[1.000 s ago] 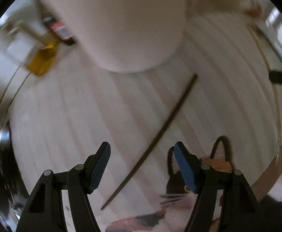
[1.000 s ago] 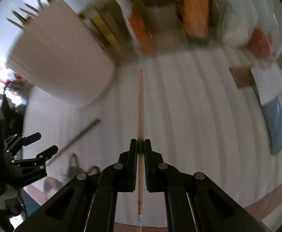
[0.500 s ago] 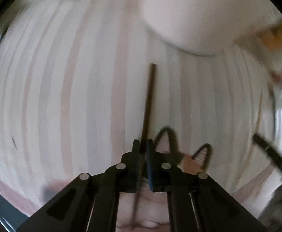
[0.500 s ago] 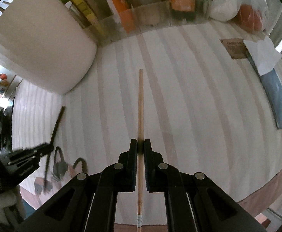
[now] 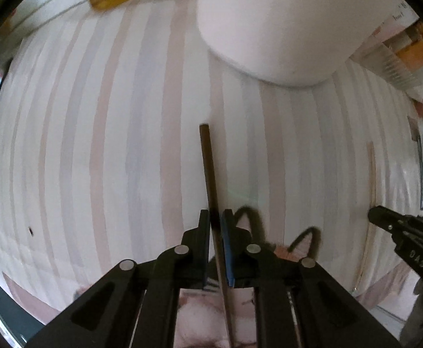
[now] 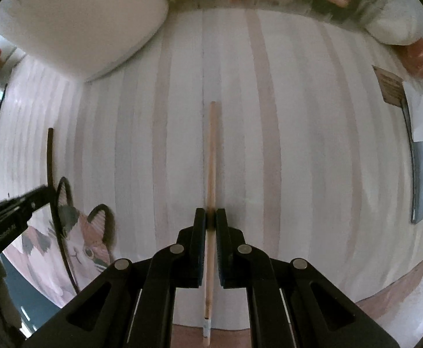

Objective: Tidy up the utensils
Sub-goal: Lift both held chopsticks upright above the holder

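Between each tongs, one chopstick: dark chopstick (image 5: 208, 174), pale chopstick (image 6: 211, 156).

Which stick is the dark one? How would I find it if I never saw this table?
Look for the striped tablecloth with the big white container on it. Near the cat picture at the cloth's edge, the left gripper pinches the dark chopstick. It is dark brown; the light chopstick in the right gripper is pale wood.

We note the left gripper (image 5: 216, 220), open a second ago, has closed onto the dark chopstick (image 5: 208, 174) and rolled in line with it. The right gripper (image 6: 210, 217) has dropped nearer the striped cloth (image 6: 298, 145).
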`<state>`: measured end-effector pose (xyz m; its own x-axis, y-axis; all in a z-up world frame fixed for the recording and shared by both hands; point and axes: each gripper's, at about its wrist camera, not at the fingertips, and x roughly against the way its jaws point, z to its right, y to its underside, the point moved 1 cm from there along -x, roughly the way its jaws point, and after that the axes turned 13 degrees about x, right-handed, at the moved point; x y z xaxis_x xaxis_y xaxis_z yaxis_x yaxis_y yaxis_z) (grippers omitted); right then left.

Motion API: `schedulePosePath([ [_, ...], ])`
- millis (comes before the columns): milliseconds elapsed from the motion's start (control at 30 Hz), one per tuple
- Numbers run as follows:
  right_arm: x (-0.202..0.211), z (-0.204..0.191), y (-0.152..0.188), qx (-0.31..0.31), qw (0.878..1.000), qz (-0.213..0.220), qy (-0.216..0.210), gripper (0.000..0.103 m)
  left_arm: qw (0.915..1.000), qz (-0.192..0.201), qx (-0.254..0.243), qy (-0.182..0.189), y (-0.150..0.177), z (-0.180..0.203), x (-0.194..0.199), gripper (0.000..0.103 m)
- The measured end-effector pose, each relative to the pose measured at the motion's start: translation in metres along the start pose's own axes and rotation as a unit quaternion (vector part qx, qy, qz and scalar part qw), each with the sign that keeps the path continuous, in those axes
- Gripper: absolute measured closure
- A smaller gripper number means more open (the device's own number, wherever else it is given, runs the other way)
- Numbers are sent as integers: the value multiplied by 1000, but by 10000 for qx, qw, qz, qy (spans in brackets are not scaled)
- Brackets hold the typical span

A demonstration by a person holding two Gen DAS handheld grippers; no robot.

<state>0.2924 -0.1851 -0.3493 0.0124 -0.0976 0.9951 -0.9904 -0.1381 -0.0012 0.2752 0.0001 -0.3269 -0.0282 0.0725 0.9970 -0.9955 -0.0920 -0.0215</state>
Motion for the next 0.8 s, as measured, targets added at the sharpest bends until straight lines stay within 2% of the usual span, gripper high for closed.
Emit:
schedulePosePath([
  [167,-9,6,-21,-98,9999,-12,84,95,9995,173,-214,-181,-8,29,-4,96],
  [267,-15,-1,-33,108,9994,98,301,96,9986,346,-330,-244,-10,50,-3,99],
  [333,-18,-4,-36,115,9990,157,393,96,9983,452,-291,-236,-1,51,0,99],
  [500,-20,-6,-20,-3,9982,566,195,97,9978,641,-125,115,17,37,28,99],
  [800,26,-18,9,43,9866,1631,-48,97,9902,1249,-123,617,47,15,103,99],
])
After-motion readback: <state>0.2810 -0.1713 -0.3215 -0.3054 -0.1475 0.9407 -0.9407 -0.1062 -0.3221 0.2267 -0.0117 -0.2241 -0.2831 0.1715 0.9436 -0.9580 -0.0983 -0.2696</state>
